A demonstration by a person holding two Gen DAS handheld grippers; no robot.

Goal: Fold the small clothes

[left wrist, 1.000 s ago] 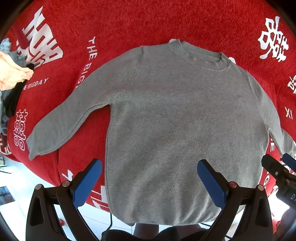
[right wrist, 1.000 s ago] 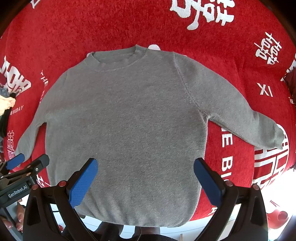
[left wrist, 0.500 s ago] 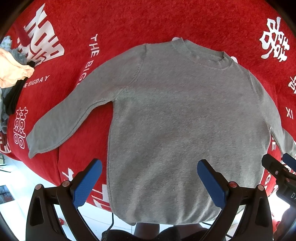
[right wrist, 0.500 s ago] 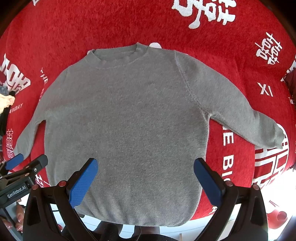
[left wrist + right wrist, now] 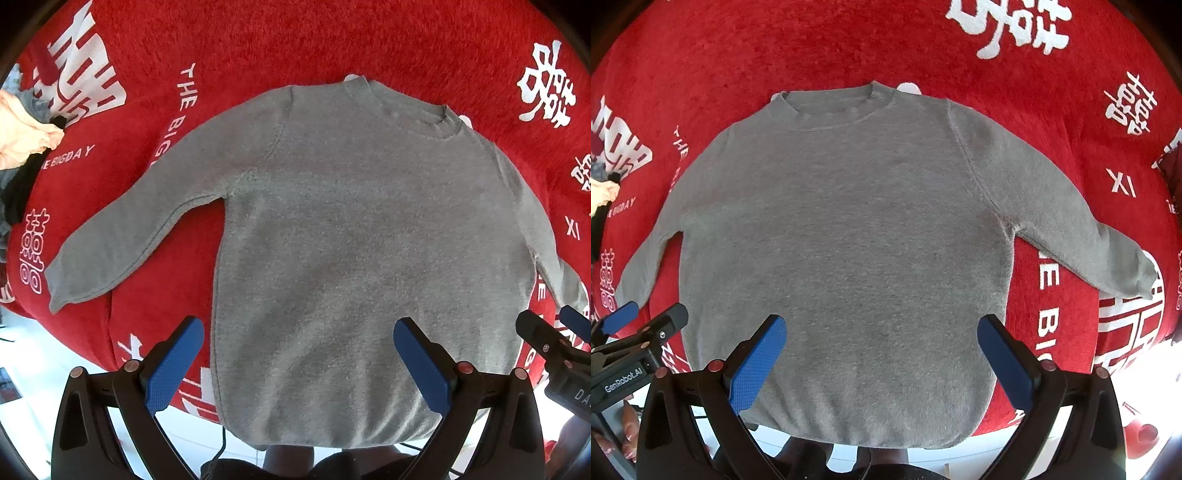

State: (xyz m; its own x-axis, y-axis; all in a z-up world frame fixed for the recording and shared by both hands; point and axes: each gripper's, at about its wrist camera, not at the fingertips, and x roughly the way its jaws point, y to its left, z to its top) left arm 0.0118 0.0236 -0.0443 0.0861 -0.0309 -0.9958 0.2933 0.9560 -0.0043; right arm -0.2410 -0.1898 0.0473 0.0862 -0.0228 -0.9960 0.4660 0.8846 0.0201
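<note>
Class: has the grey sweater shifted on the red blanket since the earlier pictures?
No. The grey sweater lies spread flat as before, its left cuff by the same white character on the red blanket.

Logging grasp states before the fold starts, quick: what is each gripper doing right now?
Left gripper: open, holding nothing, above the grey sweater.
Right gripper: open, holding nothing, above the same sweater.

sweater (image 5: 362,236) (image 5: 849,240) | grey knit, crew neck, long sleeves | spread flat, unfolded, front up | collar far, hem near, hem hanging just over the near edge | both sleeves angled out and down from the shoulders | lies on red cloth (image 5: 295,37) (image 5: 775,48)
</note>
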